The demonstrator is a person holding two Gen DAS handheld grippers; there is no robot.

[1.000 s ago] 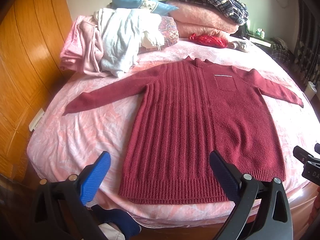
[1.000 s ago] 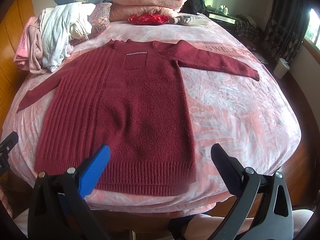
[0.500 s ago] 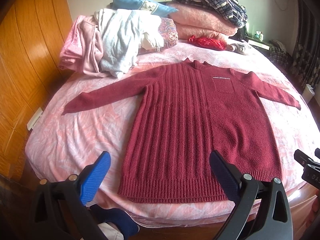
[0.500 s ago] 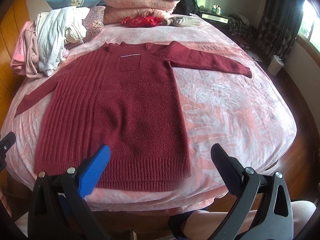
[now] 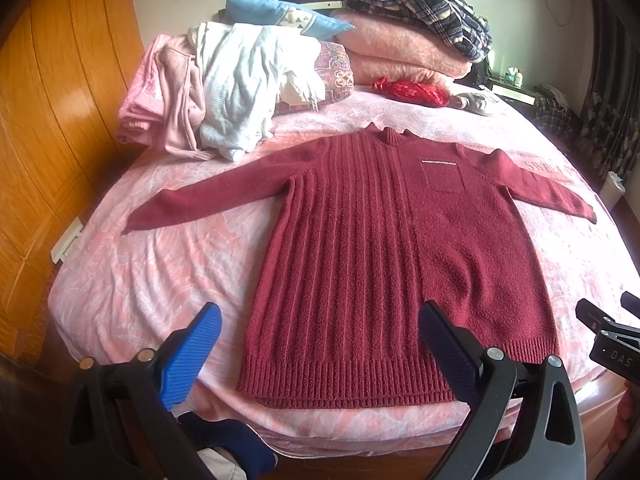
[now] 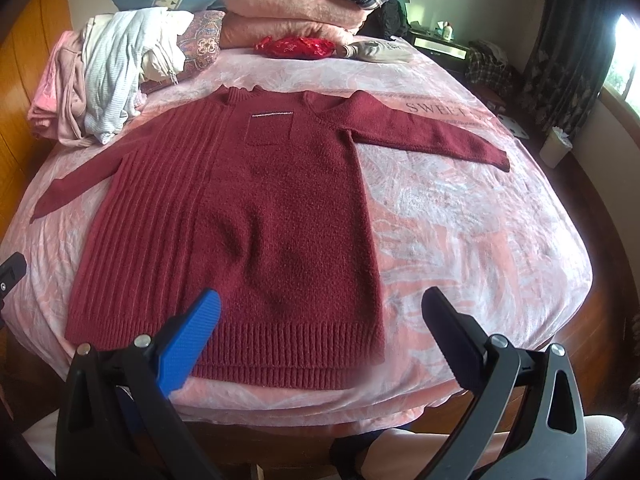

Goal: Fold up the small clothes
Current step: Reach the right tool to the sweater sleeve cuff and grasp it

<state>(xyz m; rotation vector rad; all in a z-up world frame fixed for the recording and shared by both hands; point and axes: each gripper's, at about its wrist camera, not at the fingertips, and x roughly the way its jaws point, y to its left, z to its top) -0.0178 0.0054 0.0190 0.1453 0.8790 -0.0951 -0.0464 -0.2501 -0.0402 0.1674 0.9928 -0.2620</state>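
A dark red knitted sweater lies flat and face up on the pink bed, both sleeves spread out to the sides, hem toward me. It also shows in the right wrist view. My left gripper is open and empty, held above the near edge of the bed over the hem's left part. My right gripper is open and empty, above the hem's right corner. The right gripper's side shows in the left wrist view.
A pile of pink and white clothes sits at the back left of the bed. Folded pink blankets with a plaid garment, a blue pillow and a red bundle lie at the head. A wooden wall stands left.
Both grippers have drawn back and risen slightly, so the sweater sits a little farther off in both views. The sweater has not moved. Both grippers stay open.
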